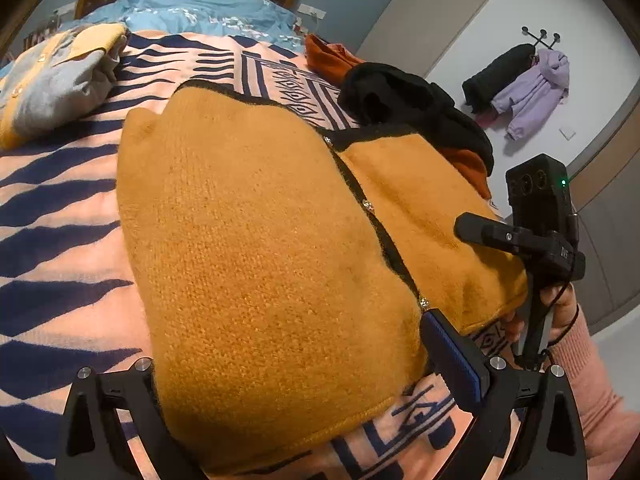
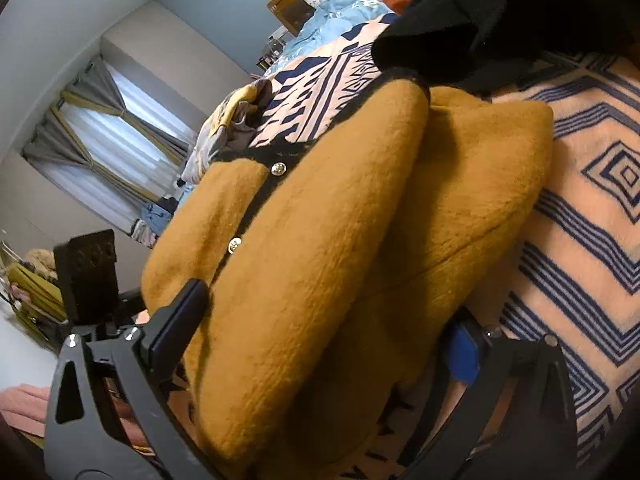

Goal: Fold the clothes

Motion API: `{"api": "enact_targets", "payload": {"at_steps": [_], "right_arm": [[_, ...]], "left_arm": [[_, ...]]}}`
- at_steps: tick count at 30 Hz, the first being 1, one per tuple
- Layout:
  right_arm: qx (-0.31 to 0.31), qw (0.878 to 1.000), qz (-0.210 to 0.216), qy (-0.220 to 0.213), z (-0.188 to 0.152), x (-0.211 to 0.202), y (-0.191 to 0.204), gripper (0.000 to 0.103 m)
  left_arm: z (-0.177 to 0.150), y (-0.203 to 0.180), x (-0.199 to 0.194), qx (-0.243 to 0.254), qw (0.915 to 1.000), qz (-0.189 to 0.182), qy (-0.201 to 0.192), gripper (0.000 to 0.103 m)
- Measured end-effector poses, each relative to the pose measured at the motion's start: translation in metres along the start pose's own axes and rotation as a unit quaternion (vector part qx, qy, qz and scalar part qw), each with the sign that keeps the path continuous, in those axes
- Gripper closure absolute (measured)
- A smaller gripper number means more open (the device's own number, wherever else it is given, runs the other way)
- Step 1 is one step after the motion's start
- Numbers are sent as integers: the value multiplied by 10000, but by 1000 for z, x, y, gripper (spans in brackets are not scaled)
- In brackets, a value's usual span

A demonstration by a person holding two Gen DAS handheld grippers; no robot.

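A mustard knit cardigan [image 1: 260,240] with black trim and silver buttons lies folded on the patterned pink and navy blanket [image 1: 60,208]. My left gripper [image 1: 288,344] stands open with its jaws wide around the cardigan's near edge. Its blue-padded finger [image 1: 452,360] shows on the right; the other is hidden behind the knit. My right gripper [image 2: 328,308] is open too, its jaws wide on either side of the cardigan [image 2: 320,240]. In the left wrist view the right gripper [image 1: 480,232] reaches over the cardigan's right edge, held by a hand in a pink sleeve [image 1: 580,360].
A folded grey and yellow garment [image 1: 52,84] lies at the far left of the bed. A black garment [image 1: 400,100] over an orange one [image 1: 328,56] lies just beyond the cardigan. A blue duvet [image 1: 200,12] covers the head end. Coats [image 1: 532,84] hang on the wall.
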State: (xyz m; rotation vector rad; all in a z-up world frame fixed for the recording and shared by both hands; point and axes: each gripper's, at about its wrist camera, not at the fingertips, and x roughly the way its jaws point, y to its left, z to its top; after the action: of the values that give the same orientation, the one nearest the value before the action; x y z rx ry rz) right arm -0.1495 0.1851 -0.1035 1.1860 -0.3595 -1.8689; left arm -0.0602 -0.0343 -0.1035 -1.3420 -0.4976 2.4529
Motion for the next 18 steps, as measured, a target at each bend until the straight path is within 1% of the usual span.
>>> {"api": "enact_targets", "payload": {"at_steps": [4,15,16,17,18], "right_arm": [[121,9998,-17,-146,-3,-2,-2,0],[-195,9982,-553,140,2,6,12,0],[-227,9977,-622,164,2,7,13,1],[-256,9971,-691,187,2,7,14,4],[-270,9965,-759,200,2,6,14,7]], "left_arm": [[-1,1,-1,-7,10000,32,-55,2],[-3,0,0,15,9998,122,-158,3],[-3,1,-1,6,9998,140,-171,8],[-3,2,-2,-16,9997,169,-189,14],[-4,5,-3,-41,9996,173,-200,16]]}}
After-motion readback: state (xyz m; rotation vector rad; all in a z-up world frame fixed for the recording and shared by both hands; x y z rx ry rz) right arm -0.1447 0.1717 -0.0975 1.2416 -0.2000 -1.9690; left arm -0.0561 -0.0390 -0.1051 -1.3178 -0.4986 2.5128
